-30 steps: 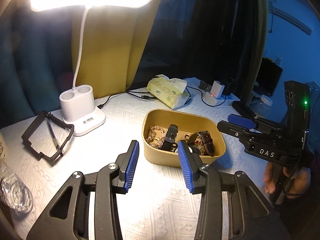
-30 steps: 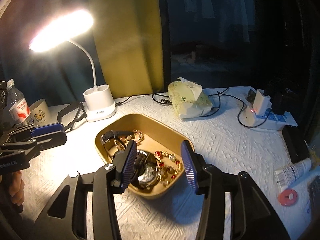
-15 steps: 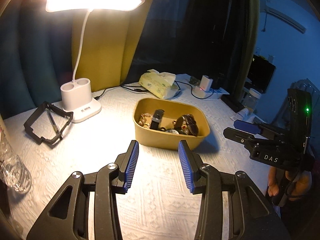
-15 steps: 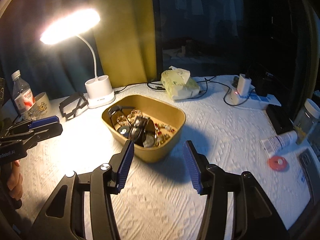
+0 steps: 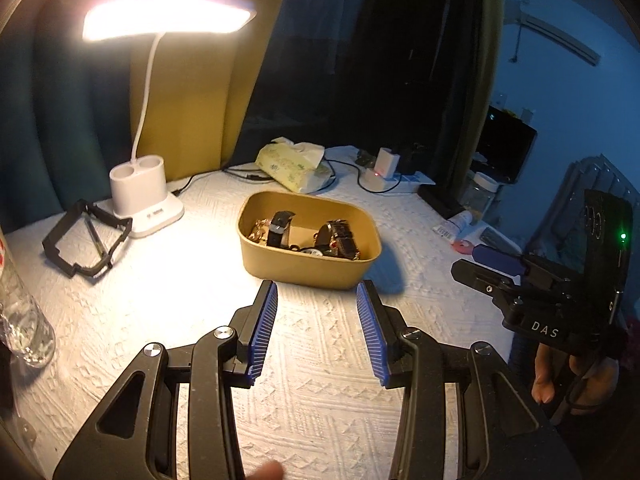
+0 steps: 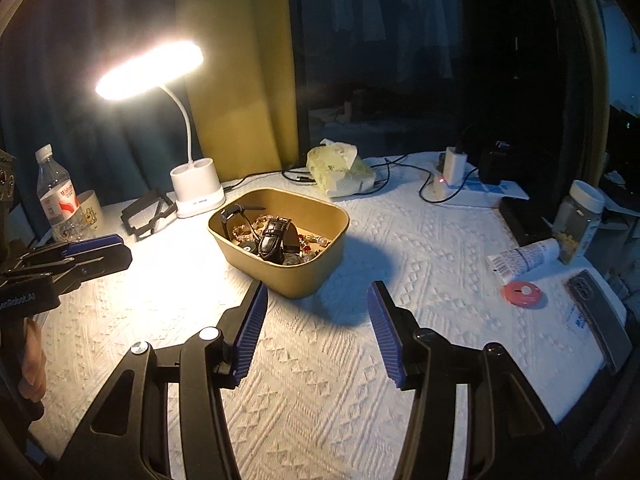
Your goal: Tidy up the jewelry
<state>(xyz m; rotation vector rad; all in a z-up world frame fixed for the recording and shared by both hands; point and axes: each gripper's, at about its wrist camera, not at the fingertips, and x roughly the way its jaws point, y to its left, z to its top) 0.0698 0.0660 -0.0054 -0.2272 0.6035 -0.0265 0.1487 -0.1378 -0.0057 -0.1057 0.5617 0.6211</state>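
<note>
A tan box (image 5: 308,270) (image 6: 304,276) stands mid-table on the white cloth. It holds black-strapped watches (image 5: 280,228) (image 6: 274,238) and gold and red bead jewelry (image 6: 312,242). My left gripper (image 5: 316,300) is open and empty, a little short of the box's near wall. My right gripper (image 6: 318,300) is open and empty, just short of the box's near corner. Each gripper shows in the other's view, the right one (image 5: 492,264) at the table's right, the left one (image 6: 88,252) at the left.
A lit white desk lamp (image 5: 140,196) stands back left beside a black frame (image 5: 86,236). A tissue pack (image 5: 294,164), charger (image 5: 386,162) and cables lie behind. A water bottle (image 6: 56,196) and mug are left; a jar (image 6: 580,220), tube, pink disc (image 6: 524,294) and phone right.
Both grippers have pulled back and up from over the box, so the box now sits farther away in both views. Both stay open and empty.
</note>
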